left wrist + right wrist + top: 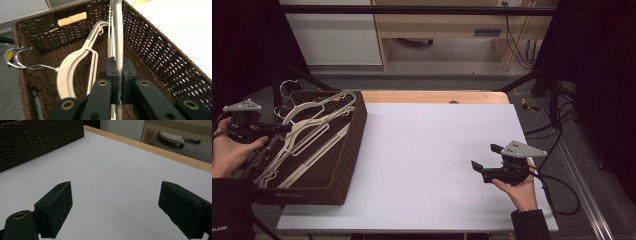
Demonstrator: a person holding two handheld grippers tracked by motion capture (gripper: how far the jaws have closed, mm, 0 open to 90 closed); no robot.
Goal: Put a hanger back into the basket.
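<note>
Two claws: left (119, 75) clamps a hanger (118, 37), its lower end hidden; right (115, 207) gapes.

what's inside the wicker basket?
The wicker basket holds a pile of white hangers with metal hooks poking over the far end. The left gripper is shut on one hanger's bar. The basket floor beneath the pile is mostly covered.
</note>
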